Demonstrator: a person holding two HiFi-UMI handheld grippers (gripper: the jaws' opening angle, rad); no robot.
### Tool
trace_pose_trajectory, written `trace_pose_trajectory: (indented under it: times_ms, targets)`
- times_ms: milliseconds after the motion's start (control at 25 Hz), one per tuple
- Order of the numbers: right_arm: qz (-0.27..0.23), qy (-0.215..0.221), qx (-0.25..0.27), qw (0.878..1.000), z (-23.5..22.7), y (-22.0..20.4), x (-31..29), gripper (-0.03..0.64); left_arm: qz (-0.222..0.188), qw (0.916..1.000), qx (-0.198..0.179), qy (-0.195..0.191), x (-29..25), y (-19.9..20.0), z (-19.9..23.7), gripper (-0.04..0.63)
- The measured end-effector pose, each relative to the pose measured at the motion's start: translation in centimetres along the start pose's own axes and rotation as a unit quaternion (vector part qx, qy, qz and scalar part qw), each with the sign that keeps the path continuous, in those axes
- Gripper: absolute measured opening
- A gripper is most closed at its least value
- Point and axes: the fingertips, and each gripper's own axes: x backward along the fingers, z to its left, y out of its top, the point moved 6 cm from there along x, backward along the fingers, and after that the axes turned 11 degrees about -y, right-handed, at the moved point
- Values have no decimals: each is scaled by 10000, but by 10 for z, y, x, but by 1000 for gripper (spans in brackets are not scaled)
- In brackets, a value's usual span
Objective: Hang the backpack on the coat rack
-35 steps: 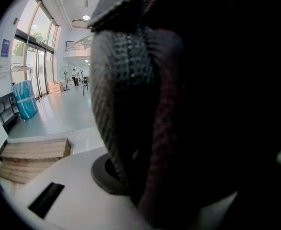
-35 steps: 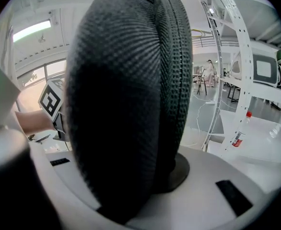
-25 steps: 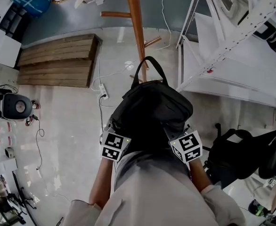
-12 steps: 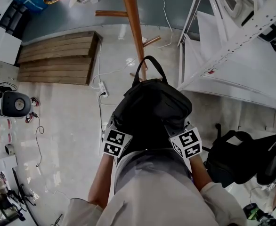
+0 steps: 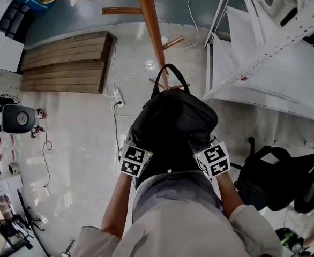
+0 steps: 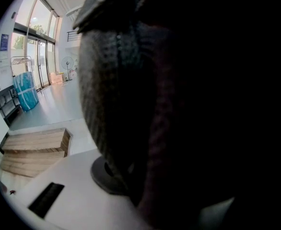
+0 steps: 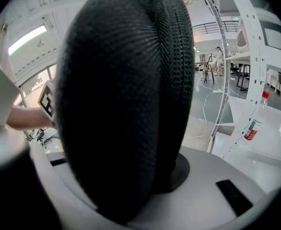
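Note:
A black backpack hangs in front of me, gripped from both sides at its near lower part. My left gripper is shut on the bag's left side and my right gripper on its right side. The fingertips are buried in the fabric. The backpack's top handle loop stands up beside the lower part of the wooden coat rack pole, which has a peg to the left. The backpack's fabric fills the left gripper view, and the backpack's mesh fills the right gripper view.
A wooden pallet lies on the floor at the left. A white metal frame stands at the right. Another black bag sits on the floor at the lower right. A power strip with cable lies near the rack.
Both grippers have sunk a little with the backpack. The handle loop now sits closer to the pole's lower pegs. The grips look the same.

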Motion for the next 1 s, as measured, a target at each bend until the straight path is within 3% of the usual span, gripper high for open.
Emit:
trace_pose_trajectory:
  times_ms: [680, 1000]
  targets:
    - [209, 45, -154, 9997, -6, -21, -33, 106, 372, 9992, 106, -133, -24, -22, 20, 137]
    - [236, 101, -75, 9996, -10, -31, -47, 105, 341, 9992, -2, -200, -36, -31, 27, 133]
